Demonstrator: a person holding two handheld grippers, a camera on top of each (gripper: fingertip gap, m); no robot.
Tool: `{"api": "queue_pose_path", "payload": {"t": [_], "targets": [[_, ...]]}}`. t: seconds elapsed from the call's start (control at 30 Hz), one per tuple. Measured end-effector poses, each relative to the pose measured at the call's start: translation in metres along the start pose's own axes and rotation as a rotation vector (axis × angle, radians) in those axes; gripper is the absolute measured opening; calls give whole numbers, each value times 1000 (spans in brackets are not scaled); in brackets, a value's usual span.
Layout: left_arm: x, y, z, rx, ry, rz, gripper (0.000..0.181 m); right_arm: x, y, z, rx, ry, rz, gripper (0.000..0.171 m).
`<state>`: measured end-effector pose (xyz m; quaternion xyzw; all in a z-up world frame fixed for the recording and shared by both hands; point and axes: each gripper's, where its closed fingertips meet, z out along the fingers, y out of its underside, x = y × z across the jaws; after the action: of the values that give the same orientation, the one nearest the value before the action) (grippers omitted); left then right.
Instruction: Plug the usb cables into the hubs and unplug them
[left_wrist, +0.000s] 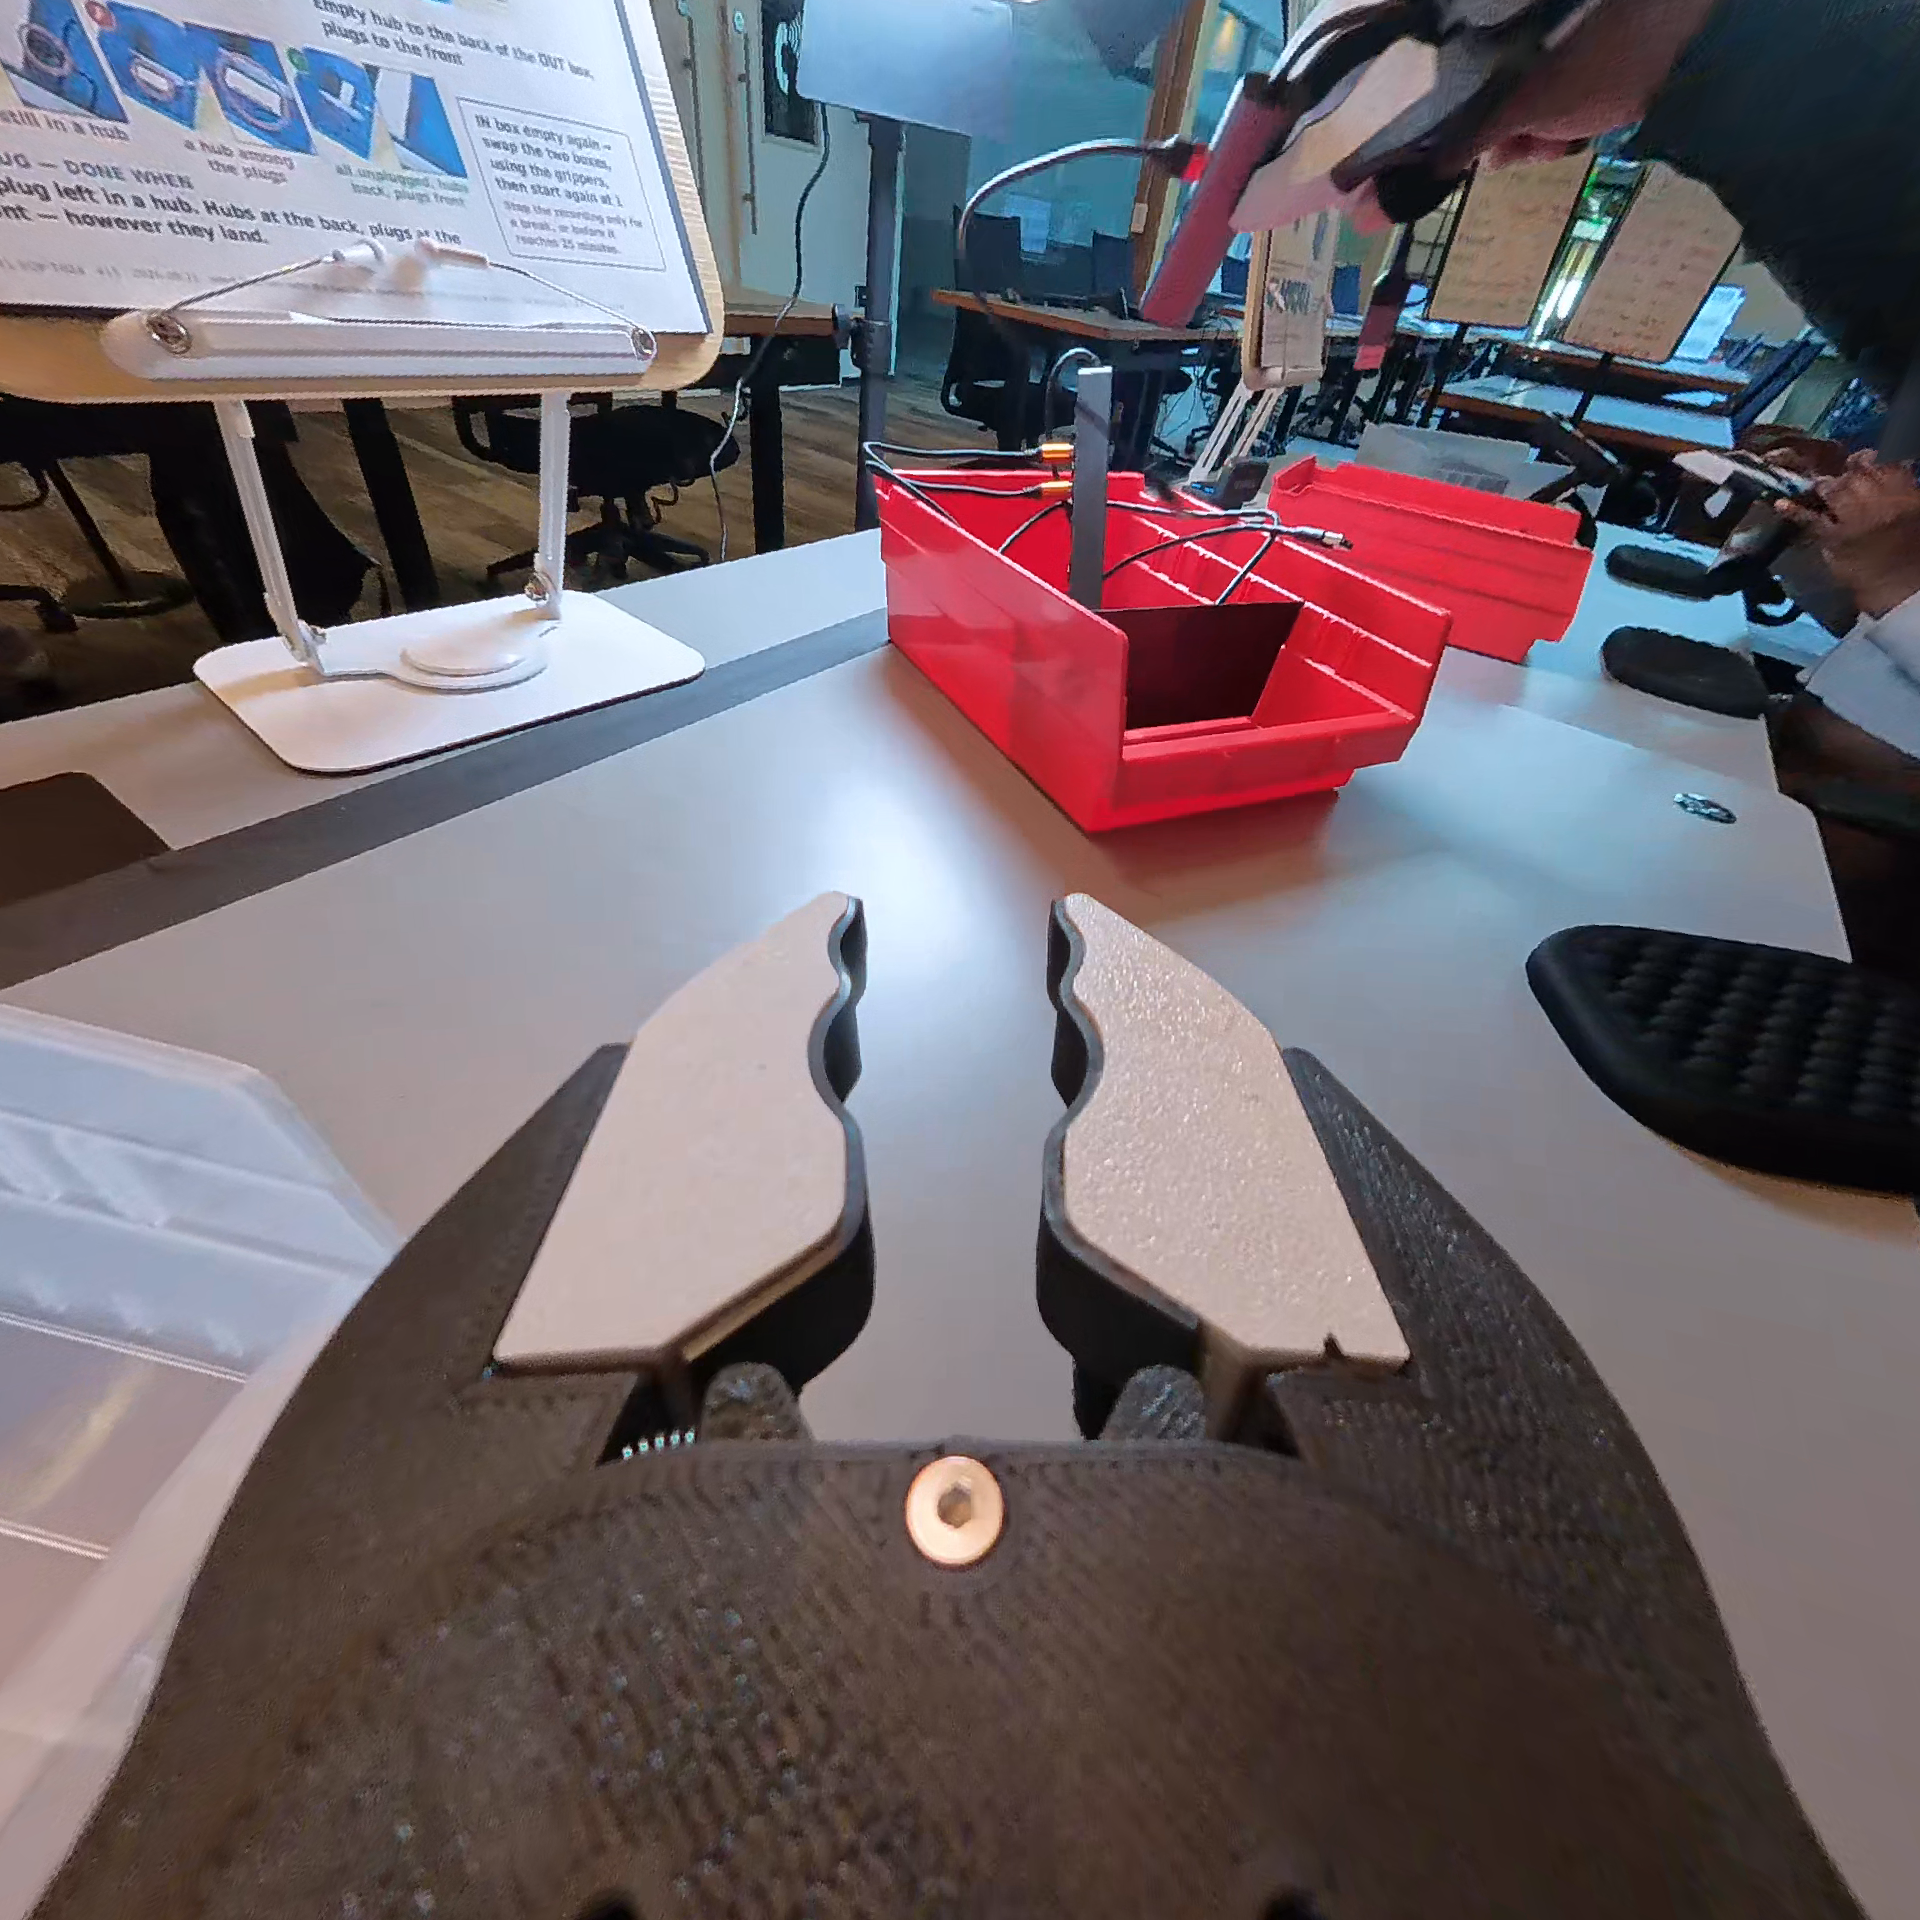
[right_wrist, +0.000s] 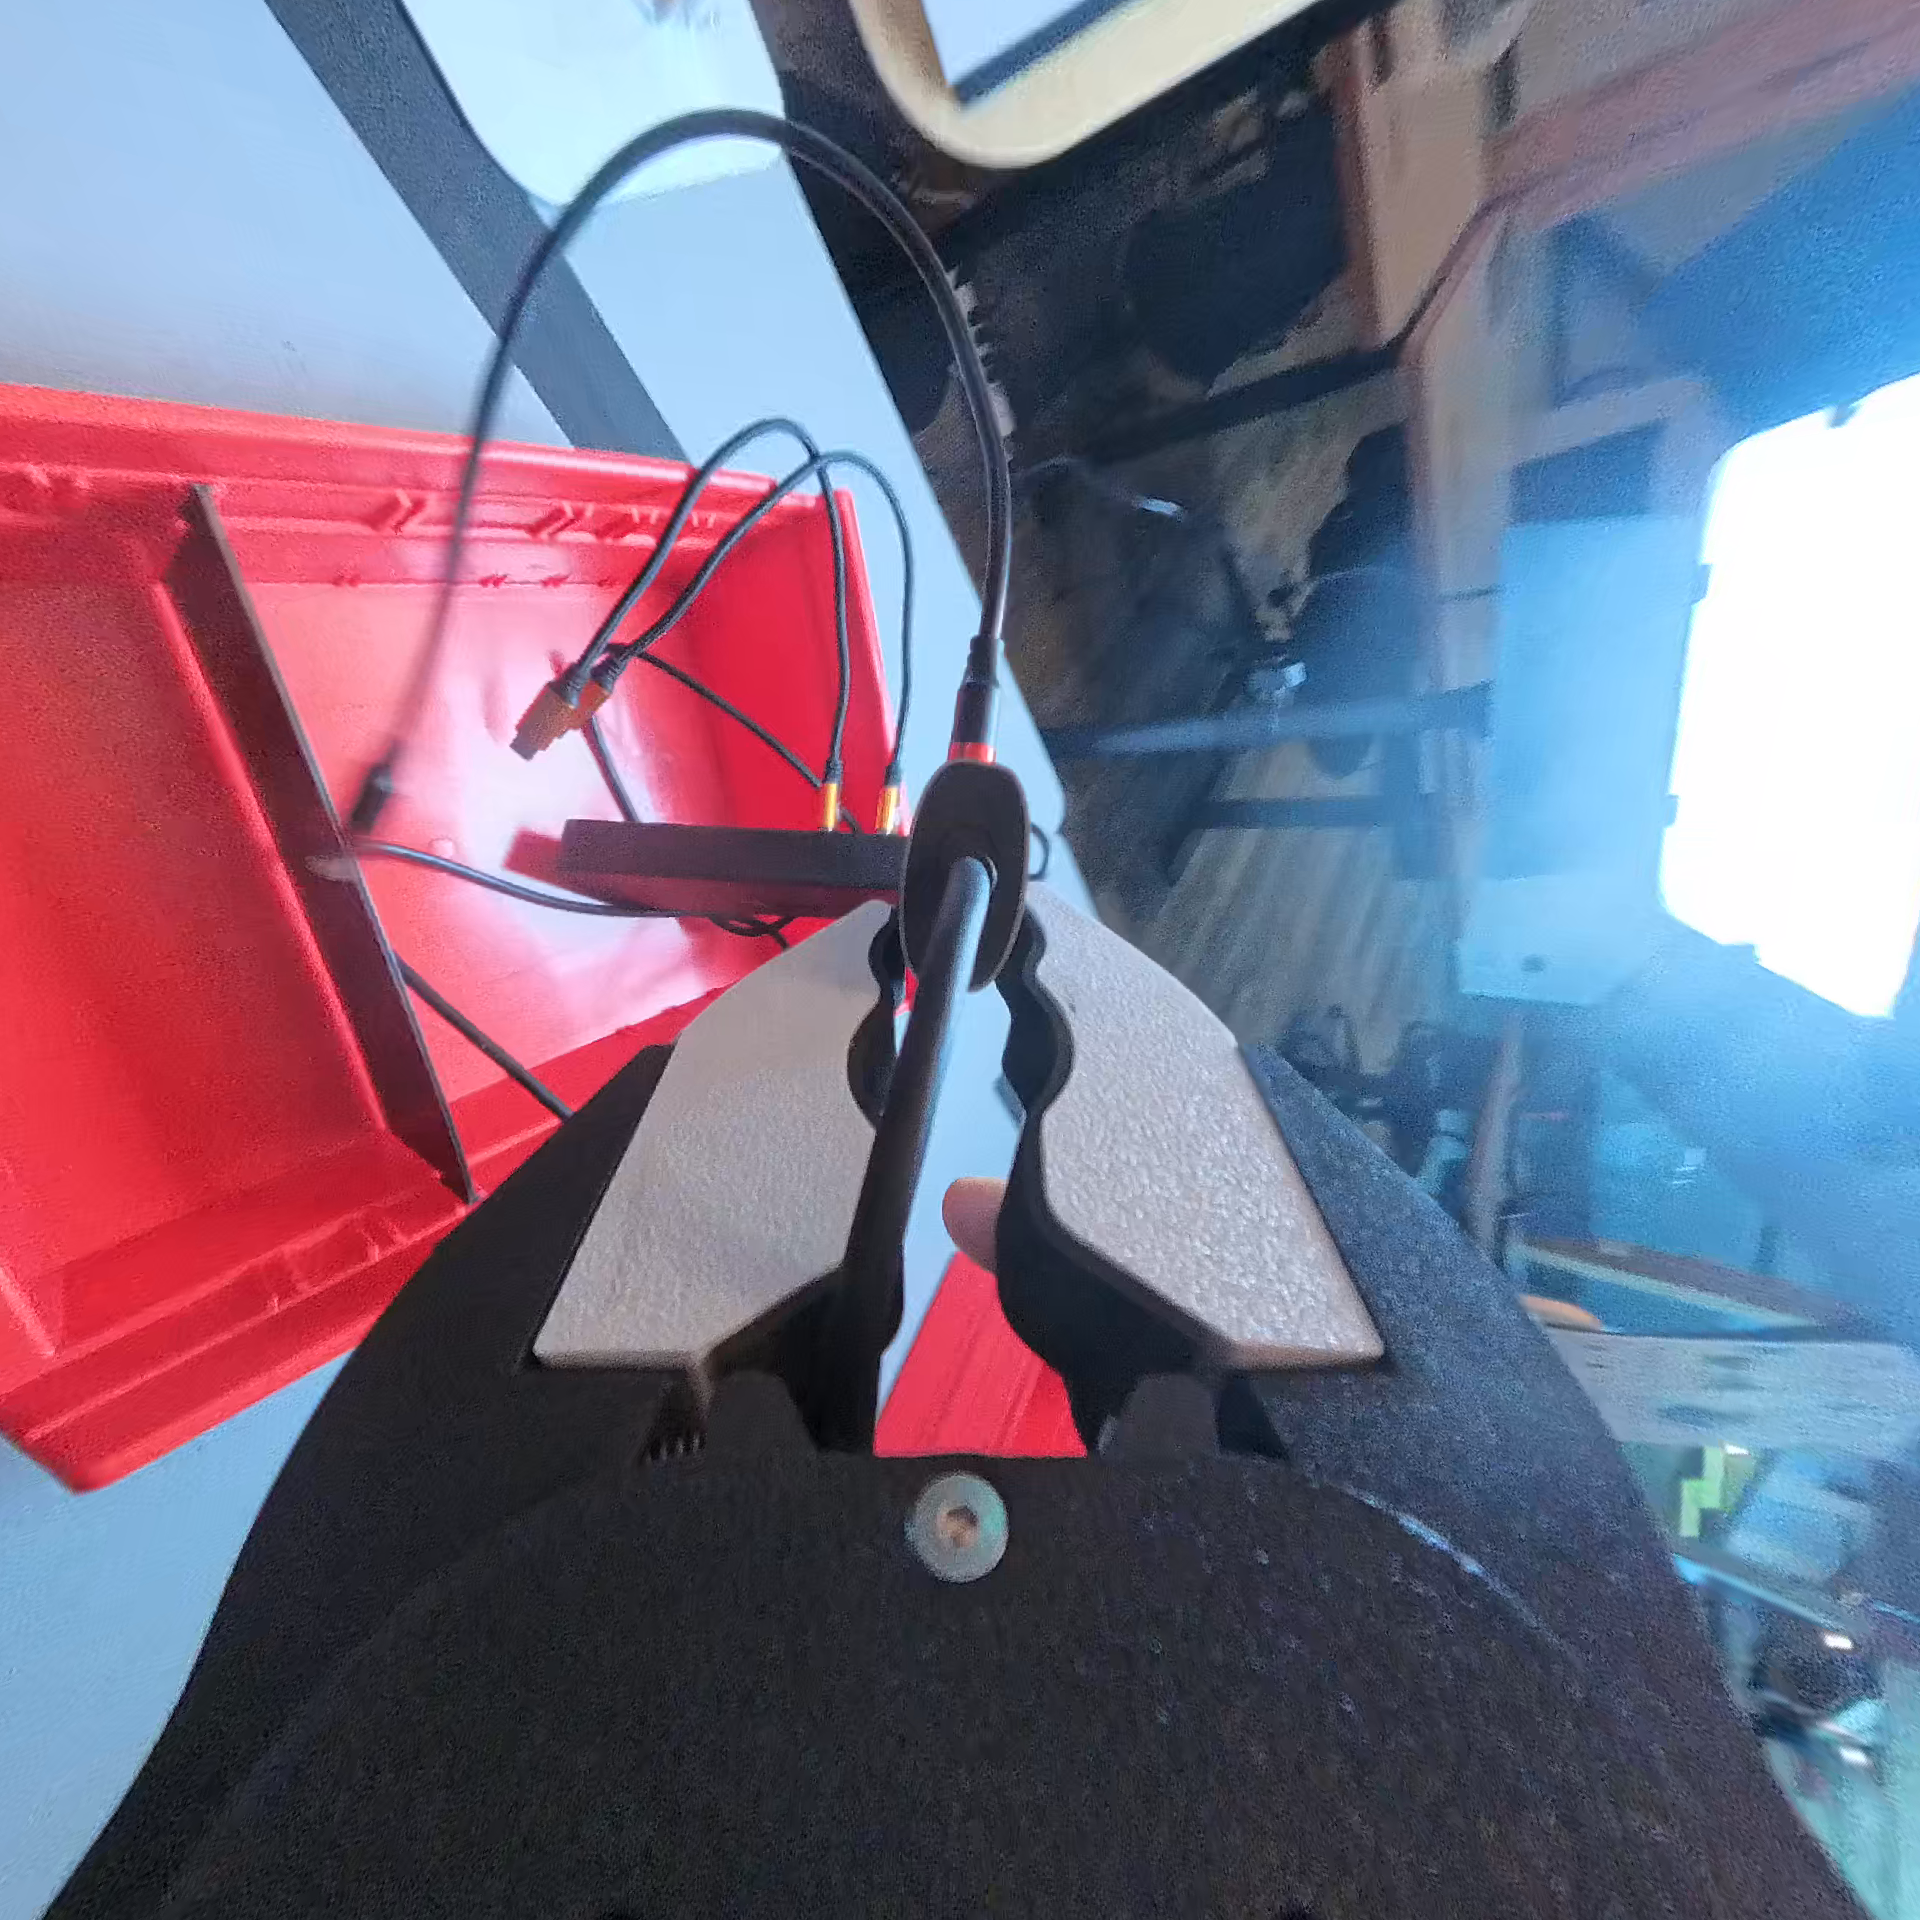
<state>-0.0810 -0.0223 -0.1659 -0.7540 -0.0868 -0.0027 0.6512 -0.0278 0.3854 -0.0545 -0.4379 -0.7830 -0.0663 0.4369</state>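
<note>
USB hub (right_wrist: 961, 883), a slim dark bar seen end-on, sits clamped between the tips of the right gripper (right_wrist: 961, 935), raised in the air above the worktop (left_wrist: 1039, 1039), with 1 black cable (right_wrist: 982, 468) plugged into its far end by an orange-ringed connector and arching away overhead. Below it, a 2nd hub (right_wrist: 727, 857) stands in the nearer red bin (right_wrist: 156, 935), beside a dark divider (right_wrist: 312, 831), with 2 orange-tipped plugs (right_wrist: 857, 805) seated in it and a loose pair of connectors (right_wrist: 556, 712) hanging free just beside. From the left wrist view, that upright hub (left_wrist: 1091, 488) rises from the bin (left_wrist: 1039, 665) toward the worktop's far edge, its 2 plugs (left_wrist: 1055, 468) on its left face. A 2nd red bin (left_wrist: 1455, 561) lies just behind to the right. The left gripper (left_wrist: 956, 935) hovers low over bare worktop near the front edge, fingers apart and holding nothing. A white document stand (left_wrist: 416, 665) carrying an instruction sheet (left_wrist: 312, 135) stands at the far left edge, and a black textured pad (left_wrist: 1745, 1049) rests at the right edge. The right gripper (left_wrist: 1247, 135) appears high at upper right, in a person's hand (left_wrist: 1507, 83).
</note>
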Motion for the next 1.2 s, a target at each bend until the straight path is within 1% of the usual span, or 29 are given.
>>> {"api": "queue_pose_path", "payload": {"t": [0.1,0.2,0.23,0.27,0.33,0.37,0.43,0.5,0.57,0.63,0.7,0.73,0.83,0.87,0.9,0.93,0.97,1.03,1.13,1.2], "targets": [[2,6,4,-21,6,1,33,-24,12,44,-68,-162,62,16],[1,13,7,-46,2,8,34,-66,16,89,-116,-345,142,17],[0,14,7,-53,-9,18,35,-76,17,100,-129,-385,167,19],[-3,16,6,-66,-28,24,36,-81,16,109,-131,-403,190,31],[-11,22,3,-123,-58,9,37,-79,4,112,-87,-458,278,62],[-15,23,1,-136,-75,1,40,-71,-5,107,-38,-470,320,70],[-27,24,-5,-165,-128,19,45,-46,-27,87,95,-453,376,77],[-47,23,-16,-207,-227,89,50,-22,-47,55,229,-417,409,78],[-70,28,-31,-286,-317,133,59,-17,-61,19,321,-374,375,75],[-92,38,-50,-380,-377,154,62,-44,-65,-10,339,-392,271,71],[-115,52,-69,-496,-430,199,63,-99,-58,-26,282,-477,130,70],[-125,62,-76,-576,-442,233,65,-131,-48,-27,222,-513,47,70],[-155,93,-94,-830,-484,336,53,-219,-13,-11,21,-604,-158,74],[-161,103,-95,-898,-471,350,49,-240,-3,0,-38,-605,-194,73],[-160,111,-91,-926,-423,339,45,-253,6,14,-93,-577,-221,72],[-156,118,-86,-943,-363,320,41,-262,13,28,-131,-536,-236,63],[-154,124,-81,-961,-317,320,37,-269,15,39,-139,-510,-240,48],[-158,121,-69,-943,-305,399,32,-270,10,45,-90,-447,-268,30],[-150,118,-48,-937,-302,474,31,-292,-2,24,5,-491,-291,30],[-132,116,-26,-921,-237,523,31,-313,-12,5,54,-492,-338,31]]}}
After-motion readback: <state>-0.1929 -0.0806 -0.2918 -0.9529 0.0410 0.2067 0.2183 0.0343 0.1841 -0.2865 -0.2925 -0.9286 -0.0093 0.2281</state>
